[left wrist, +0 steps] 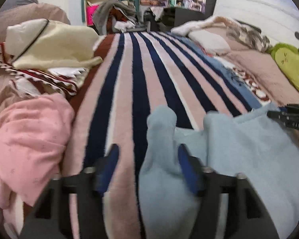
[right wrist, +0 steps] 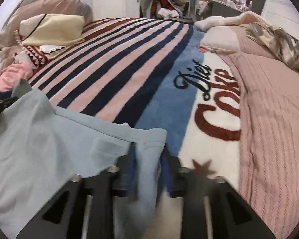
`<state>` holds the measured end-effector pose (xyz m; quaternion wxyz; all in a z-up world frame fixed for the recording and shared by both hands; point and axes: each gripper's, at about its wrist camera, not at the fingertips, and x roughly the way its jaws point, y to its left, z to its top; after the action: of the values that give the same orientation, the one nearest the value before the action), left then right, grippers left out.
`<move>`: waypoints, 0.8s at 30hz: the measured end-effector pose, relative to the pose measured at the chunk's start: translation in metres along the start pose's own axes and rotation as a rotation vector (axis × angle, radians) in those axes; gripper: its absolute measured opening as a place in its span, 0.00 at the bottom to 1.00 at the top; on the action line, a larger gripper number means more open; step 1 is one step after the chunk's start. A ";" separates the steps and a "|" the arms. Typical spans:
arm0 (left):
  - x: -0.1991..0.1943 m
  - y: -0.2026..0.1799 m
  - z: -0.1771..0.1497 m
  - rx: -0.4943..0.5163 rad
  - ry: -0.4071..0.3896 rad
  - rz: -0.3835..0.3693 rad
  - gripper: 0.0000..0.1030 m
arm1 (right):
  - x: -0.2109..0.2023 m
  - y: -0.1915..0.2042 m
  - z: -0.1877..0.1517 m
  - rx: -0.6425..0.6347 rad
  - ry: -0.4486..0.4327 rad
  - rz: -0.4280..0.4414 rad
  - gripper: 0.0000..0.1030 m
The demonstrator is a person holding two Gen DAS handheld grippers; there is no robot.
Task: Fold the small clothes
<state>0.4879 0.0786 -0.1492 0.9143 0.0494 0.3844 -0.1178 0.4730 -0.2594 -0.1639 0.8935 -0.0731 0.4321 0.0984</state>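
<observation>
A light blue garment [left wrist: 249, 159] lies on the striped blanket [left wrist: 129, 79] of the bed. My left gripper [left wrist: 147, 159] is open, with blue pads; a fold of the blue garment rises between its fingers near the right pad. My right gripper [right wrist: 148, 155] is shut on an edge of the same garment [right wrist: 39, 149], which spreads to the left in the right wrist view. The right gripper also shows at the right edge of the left wrist view [left wrist: 289, 117].
A pink garment [left wrist: 26, 139] and a pile of cream and red-trimmed clothes [left wrist: 49, 45] lie at the left. Pink bedding [right wrist: 269, 109] and a green plush toy [left wrist: 289, 59] lie at the right. The blanket [right wrist: 209, 99] shows a Diet Coke print.
</observation>
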 end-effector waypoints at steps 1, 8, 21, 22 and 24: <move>-0.009 0.002 0.001 -0.004 -0.008 -0.005 0.58 | -0.007 -0.001 0.000 0.006 -0.013 -0.002 0.34; -0.076 -0.005 -0.019 -0.049 -0.032 -0.074 0.75 | -0.069 0.014 -0.011 0.020 -0.051 0.082 0.50; -0.147 -0.024 -0.144 -0.385 0.074 -0.261 0.80 | -0.154 0.078 -0.097 -0.028 -0.075 0.240 0.68; -0.146 -0.027 -0.153 -0.416 0.089 -0.280 0.80 | -0.156 0.081 -0.104 -0.029 -0.067 0.238 0.68; -0.147 -0.032 -0.165 -0.436 0.103 -0.299 0.80 | -0.158 0.085 -0.117 -0.012 -0.053 0.252 0.68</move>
<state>0.2657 0.1036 -0.1596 0.8550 -0.1999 0.4497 -0.1635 0.2676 -0.2205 -0.1154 0.8846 -0.0208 0.4137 0.2141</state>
